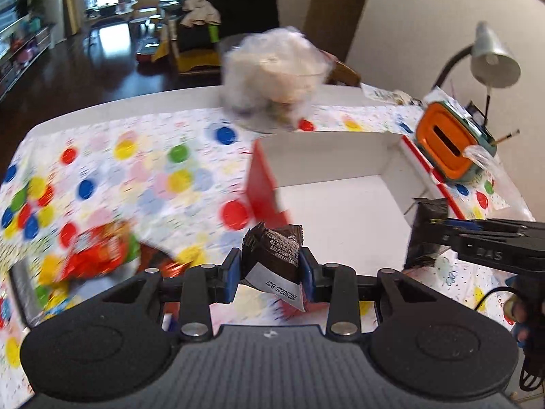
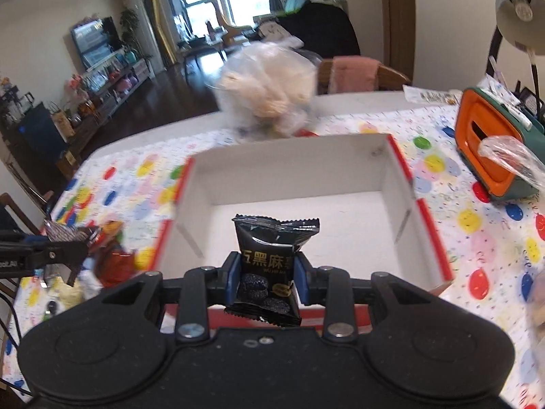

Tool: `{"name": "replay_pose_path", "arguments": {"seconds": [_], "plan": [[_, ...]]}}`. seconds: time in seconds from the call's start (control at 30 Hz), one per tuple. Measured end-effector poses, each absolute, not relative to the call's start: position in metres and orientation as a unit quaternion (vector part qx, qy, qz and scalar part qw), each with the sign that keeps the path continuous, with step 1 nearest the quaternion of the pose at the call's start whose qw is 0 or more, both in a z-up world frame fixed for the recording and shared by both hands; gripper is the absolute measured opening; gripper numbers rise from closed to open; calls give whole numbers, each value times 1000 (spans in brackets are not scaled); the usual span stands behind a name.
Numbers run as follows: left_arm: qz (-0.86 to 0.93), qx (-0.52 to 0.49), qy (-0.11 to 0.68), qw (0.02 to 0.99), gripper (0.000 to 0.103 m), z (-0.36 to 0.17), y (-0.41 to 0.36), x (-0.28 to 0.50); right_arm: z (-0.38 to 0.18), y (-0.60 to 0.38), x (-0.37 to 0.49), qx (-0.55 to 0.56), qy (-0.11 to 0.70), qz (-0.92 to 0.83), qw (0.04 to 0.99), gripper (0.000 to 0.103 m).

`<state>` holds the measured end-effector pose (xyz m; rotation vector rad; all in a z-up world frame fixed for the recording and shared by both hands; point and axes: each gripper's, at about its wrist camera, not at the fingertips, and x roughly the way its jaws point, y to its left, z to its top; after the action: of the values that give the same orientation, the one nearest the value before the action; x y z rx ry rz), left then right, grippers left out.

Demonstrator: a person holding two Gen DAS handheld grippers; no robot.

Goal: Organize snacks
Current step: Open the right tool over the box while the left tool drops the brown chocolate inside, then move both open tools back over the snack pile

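Observation:
My left gripper (image 1: 270, 267) is shut on a black snack packet (image 1: 272, 255), held above the table just left of the white box (image 1: 340, 156) with red outer sides. My right gripper (image 2: 267, 274) is shut on a black sesame snack packet (image 2: 269, 269), held over the near edge of the same box (image 2: 293, 163), whose inside is bare white. In the left wrist view the right gripper (image 1: 442, 235) comes in from the right with its dark packet (image 1: 425, 235). In the right wrist view the left gripper (image 2: 73, 242) shows at the far left. A red snack bag (image 1: 98, 255) lies on the cloth.
A clear plastic bag of pale snacks (image 1: 276, 75) stands behind the box. An orange and green container (image 1: 449, 143) sits at the right beside a desk lamp (image 1: 494, 58). A balloon-print cloth (image 1: 136, 170) covers the table. More wrappers (image 2: 112, 262) lie left of the box.

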<state>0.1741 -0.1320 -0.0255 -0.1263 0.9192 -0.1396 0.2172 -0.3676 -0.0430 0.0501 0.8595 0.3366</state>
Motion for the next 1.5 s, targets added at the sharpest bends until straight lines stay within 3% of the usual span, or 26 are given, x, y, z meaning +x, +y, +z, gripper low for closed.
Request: {"name": "replay_pose_path", "arguments": {"seconds": [0.33,0.8,0.97,1.1,1.5], "plan": [[-89,-15,489,868,35,-48,-203,233,-61,-399,265,9,443,168,880,31],[-76,38,547,833,36,-84,-230,271,-85,-408,274,7,471,194,861,34],[-73,34,544,835,44,-84,-230,269,-85,-410,272,10,469,202,860,37],[-71,26,538,839,45,-79,-227,266,-80,-412,269,16,466,208,860,39],[-70,4,492,868,50,-48,-209,235,-51,-400,245,18,428,231,873,61]]}}
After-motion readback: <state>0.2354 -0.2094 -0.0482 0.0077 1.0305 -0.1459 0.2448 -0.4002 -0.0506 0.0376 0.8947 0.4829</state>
